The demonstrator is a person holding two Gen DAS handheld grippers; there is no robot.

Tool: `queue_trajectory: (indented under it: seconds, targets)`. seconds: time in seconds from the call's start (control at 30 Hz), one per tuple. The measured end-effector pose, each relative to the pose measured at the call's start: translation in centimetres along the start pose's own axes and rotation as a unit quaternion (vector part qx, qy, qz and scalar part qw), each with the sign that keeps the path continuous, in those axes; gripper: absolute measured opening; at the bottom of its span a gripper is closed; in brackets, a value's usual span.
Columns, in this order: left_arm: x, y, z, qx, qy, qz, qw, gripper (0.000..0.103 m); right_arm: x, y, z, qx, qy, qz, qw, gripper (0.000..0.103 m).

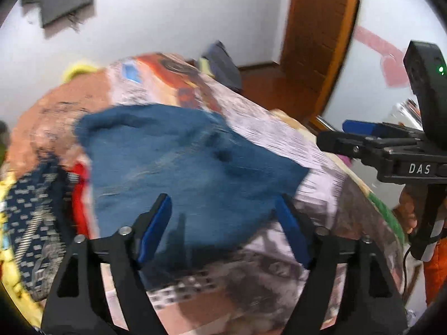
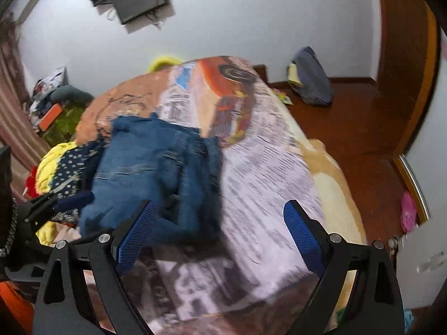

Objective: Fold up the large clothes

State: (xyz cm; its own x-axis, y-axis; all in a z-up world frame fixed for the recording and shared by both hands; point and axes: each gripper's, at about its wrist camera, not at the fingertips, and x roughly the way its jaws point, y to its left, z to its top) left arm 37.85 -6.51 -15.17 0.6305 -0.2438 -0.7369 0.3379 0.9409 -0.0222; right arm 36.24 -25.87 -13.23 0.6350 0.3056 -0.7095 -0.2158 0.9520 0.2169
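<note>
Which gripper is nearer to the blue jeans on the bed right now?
Left. The left gripper is open right over the near edge of the blue jeans. The right gripper is also open, with the jeans off its left finger and mostly bedspread between its fingers.

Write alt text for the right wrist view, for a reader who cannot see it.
A folded pair of blue denim jeans lies on a bed with a printed bedspread, ahead of the open, empty right gripper. A pile of yellow and polka-dot clothes sits left of the jeans; the picture is motion-blurred.
</note>
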Motion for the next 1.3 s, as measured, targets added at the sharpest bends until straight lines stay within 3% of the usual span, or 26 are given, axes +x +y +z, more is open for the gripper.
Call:
queue_trajectory:
  seconds: [0.1, 0.2, 0.4, 0.6, 0.7, 0.83, 1.0, 1.3]
  targets:
    - [-1.6, 2.4, -0.4, -0.008, -0.015, 0.055, 0.9983, 0.09, 1.1, 2.4, 0.7, -0.02, 0.001, 0.025, 0.999, 0.091]
    - [-1.1, 5.2, -1.1, -0.025, 0.002, 0.102, 0.9945, 0.09, 2.9, 4.3, 0.8, -0.043, 0.014, 0.037, 0.998, 0.091]
    - [1.8, 8.3, -4.3, -0.047, 0.059, 0.132, 0.9883, 0.091, 6.9, 4.4, -1.1, -0.058, 0.063, 0.014, 0.996, 0.091]
    - [1.1, 8.5, -5.9, -0.05, 0.049, 0.092, 0.9933, 0.091, 7.3, 0.4, -2.1, 0.004, 0.099, 0.056, 0.993, 0.092]
    - [0.5, 8.9, -5.3, -0.046, 0.048, 0.097, 0.9931, 0.091, 6.7, 0.0, -1.5, 0.023, 0.108, 0.065, 0.992, 0.092]
    - [0.1, 10.6, -3.6, -0.05, 0.028, 0.118, 0.9914, 0.091, 5.1, 1.3, 0.4, -0.011, 0.072, 0.034, 0.997, 0.092]
    - [0.7, 12.7, -1.2, -0.058, 0.011, 0.144, 0.9879, 0.091, 5.2, 2.5, 3.0, -0.031, 0.044, 0.04, 0.998, 0.092]
    - [5.3, 14.7, 2.5, -0.059, 0.023, 0.151, 0.9866, 0.091, 10.0, 3.9, 5.4, -0.066, 0.065, 0.044, 0.995, 0.092]
